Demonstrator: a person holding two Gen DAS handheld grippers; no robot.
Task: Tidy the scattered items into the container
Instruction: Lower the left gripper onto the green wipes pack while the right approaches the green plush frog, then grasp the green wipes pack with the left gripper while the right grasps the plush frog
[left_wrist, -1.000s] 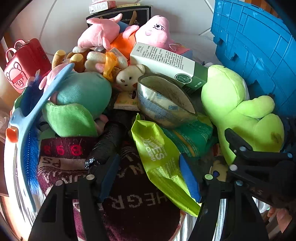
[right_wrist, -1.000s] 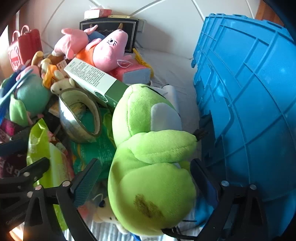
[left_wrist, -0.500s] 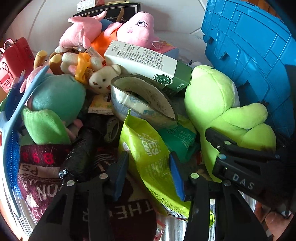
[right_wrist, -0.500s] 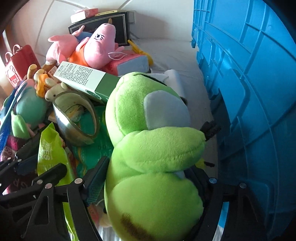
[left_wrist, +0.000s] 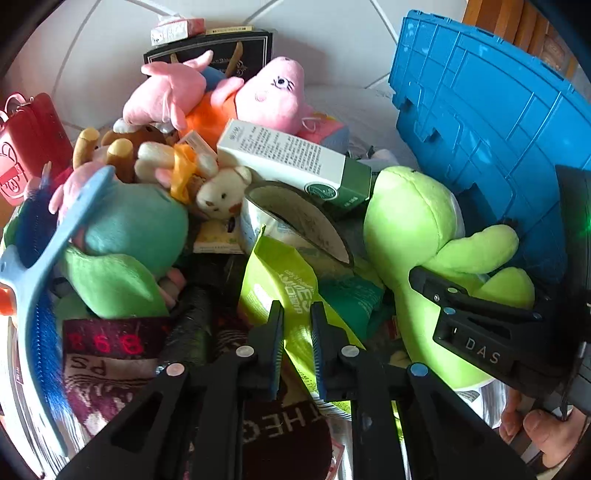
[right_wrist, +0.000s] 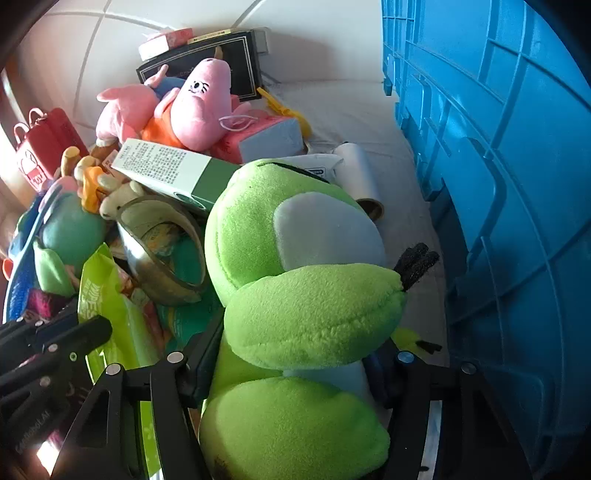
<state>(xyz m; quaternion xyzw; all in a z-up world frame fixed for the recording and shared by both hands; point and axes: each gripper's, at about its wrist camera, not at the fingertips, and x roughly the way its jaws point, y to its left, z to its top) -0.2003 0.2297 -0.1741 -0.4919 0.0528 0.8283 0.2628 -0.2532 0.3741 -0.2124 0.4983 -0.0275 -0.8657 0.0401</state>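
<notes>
A lime-green wipes packet (left_wrist: 280, 284) lies in a heap of toys and boxes, and my left gripper (left_wrist: 297, 332) is shut on its lower part. Both blue pads press the foil. A bright green plush frog (right_wrist: 258, 229) sits to the right of the heap, beside the blue crate (right_wrist: 517, 184). My right gripper (right_wrist: 295, 365) straddles the frog's waist below its arm. Its jaws are closing and the pads dent the plush. The left wrist view shows the frog (left_wrist: 410, 221) with one right finger (left_wrist: 436, 291) against its side.
A pink pig plush (left_wrist: 273, 96), a white and green carton (left_wrist: 280, 155), a shiny metal bowl (left_wrist: 295, 221), a teal plush (left_wrist: 136, 221) and a blue brush (left_wrist: 48, 258) crowd the heap. The crate wall (left_wrist: 498, 122) stands at the right. A white roll (right_wrist: 358, 173) lies on the sheet.
The left jaws have closed from wide apart onto the wipes packet. The right jaws have narrowed from fully open onto the frog's waist, and that view has rolled slightly.
</notes>
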